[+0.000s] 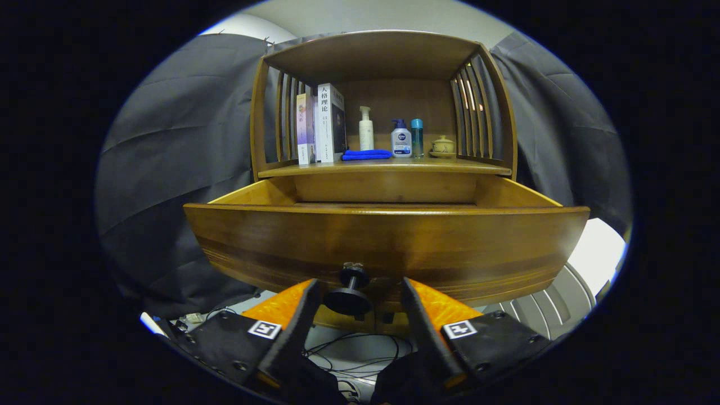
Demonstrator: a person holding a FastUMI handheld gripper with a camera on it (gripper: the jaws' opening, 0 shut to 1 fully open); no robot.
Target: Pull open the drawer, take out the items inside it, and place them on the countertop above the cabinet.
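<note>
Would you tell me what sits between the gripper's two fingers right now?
In the gripper view, the drawer's dark round knob sits between the open gripper's fingers, neither finger pressing it; the pulled-out drawer front rises just beyond.

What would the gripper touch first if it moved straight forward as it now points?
Most likely the dark knob, which sits between the open gripper's fingers, then the pulled-out drawer's front panel just behind it. Exact depth is hard to judge.

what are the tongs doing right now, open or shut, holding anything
Tongs: open, holding nothing. The drawer knob sits between the two fingers with a gap on each side, and the drawer is pulled out.
</note>
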